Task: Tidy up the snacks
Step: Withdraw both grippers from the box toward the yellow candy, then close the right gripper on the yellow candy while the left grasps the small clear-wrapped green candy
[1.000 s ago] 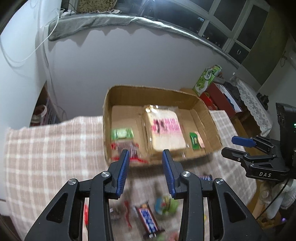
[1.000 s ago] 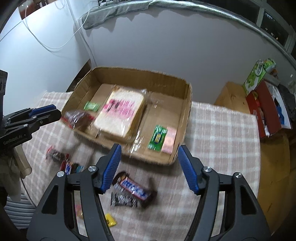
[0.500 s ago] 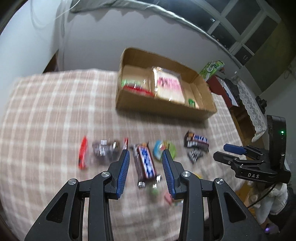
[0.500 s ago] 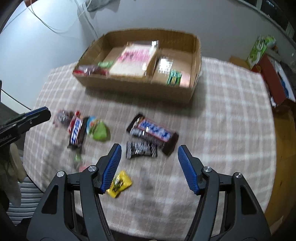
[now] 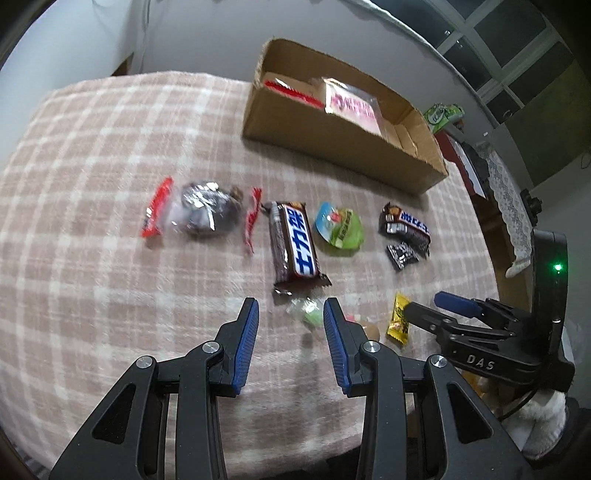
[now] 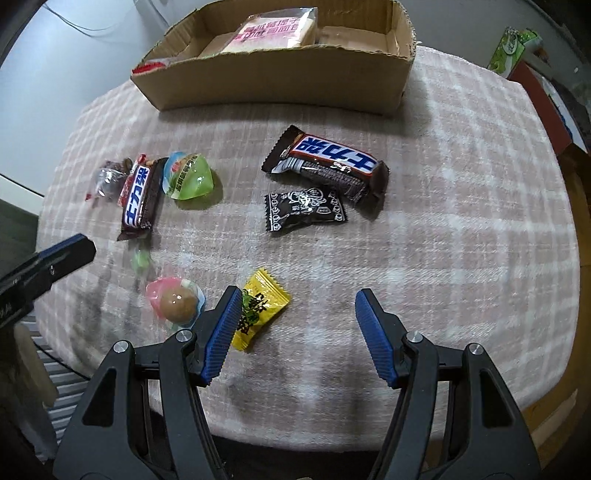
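A cardboard box [image 5: 343, 136] [image 6: 280, 74] at the table's far side holds a pink bread pack [image 6: 275, 27]. Loose snacks lie on the checked cloth: a Snickers bar [image 5: 295, 243] [image 6: 138, 194], a second bar [image 6: 328, 166] [image 5: 406, 225], a green jelly cup [image 5: 340, 229] [image 6: 188, 177], a black packet [image 6: 304, 210], a yellow candy [image 6: 258, 308] [image 5: 399, 319], a small green candy [image 5: 308, 312]. My left gripper [image 5: 291, 314] is open and empty just before the small green candy. My right gripper [image 6: 299, 308] is open and empty, its left finger beside the yellow candy.
A dark wrapped cake [image 5: 207, 214] and red sticks [image 5: 157, 212] lie at the left. A pink-rimmed jelly cup [image 6: 175, 302] sits near the front edge. Cartons [image 6: 513, 48] stand beyond the table's right side.
Both grippers have pulled back from the box and dropped low toward the near edge of the table; the loose snacks now fill the view. Both stay open.
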Demonstrator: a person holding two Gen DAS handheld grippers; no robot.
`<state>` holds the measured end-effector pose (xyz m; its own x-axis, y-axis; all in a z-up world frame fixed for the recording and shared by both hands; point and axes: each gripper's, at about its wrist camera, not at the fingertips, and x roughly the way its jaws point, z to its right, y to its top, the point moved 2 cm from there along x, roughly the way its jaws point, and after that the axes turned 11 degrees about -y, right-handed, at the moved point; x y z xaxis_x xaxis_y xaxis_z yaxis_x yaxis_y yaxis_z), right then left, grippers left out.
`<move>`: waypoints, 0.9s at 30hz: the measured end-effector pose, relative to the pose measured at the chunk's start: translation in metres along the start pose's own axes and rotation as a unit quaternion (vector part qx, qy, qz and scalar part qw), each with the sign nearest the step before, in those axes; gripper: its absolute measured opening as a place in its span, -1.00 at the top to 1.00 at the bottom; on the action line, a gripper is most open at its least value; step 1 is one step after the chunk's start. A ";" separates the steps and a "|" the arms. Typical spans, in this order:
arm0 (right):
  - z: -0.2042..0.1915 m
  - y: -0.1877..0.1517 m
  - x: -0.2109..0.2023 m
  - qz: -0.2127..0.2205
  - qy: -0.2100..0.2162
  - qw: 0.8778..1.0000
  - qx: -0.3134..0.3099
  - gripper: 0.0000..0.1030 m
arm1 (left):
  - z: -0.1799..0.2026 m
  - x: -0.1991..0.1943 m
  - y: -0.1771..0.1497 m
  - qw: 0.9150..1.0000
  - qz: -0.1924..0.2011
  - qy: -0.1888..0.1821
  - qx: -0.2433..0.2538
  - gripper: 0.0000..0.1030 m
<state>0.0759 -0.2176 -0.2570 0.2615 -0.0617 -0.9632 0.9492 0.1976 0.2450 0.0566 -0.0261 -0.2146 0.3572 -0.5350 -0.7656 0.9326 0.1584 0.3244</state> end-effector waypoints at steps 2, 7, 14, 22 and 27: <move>-0.006 0.000 0.002 0.001 -0.012 1.000 -0.003 -0.29 | 0.002 0.006 -0.002 1.000 -0.005 -0.003 -0.005 0.33; -0.014 0.000 0.007 -0.002 -0.029 1.000 -0.008 -0.29 | 0.006 0.020 -0.003 1.000 -0.011 -0.002 -0.010 0.33; -0.011 -0.003 0.008 0.000 -0.029 1.000 -0.011 -0.29 | 0.007 0.032 -0.006 1.000 -0.021 0.017 -0.002 0.33; -0.016 0.000 0.012 -0.002 -0.038 0.998 -0.040 -0.29 | 0.013 0.036 -0.010 0.998 -0.025 0.043 0.039 0.36; -0.012 -0.001 0.012 -0.005 -0.029 0.999 -0.044 -0.29 | 0.009 0.033 -0.011 0.998 -0.024 0.041 0.046 0.55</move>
<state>0.0764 -0.2070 -0.2704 0.2642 -0.1202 -0.9569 0.9334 0.2817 0.2223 0.0574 -0.0530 -0.2389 0.3185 -0.4701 -0.8232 0.9414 0.0547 0.3329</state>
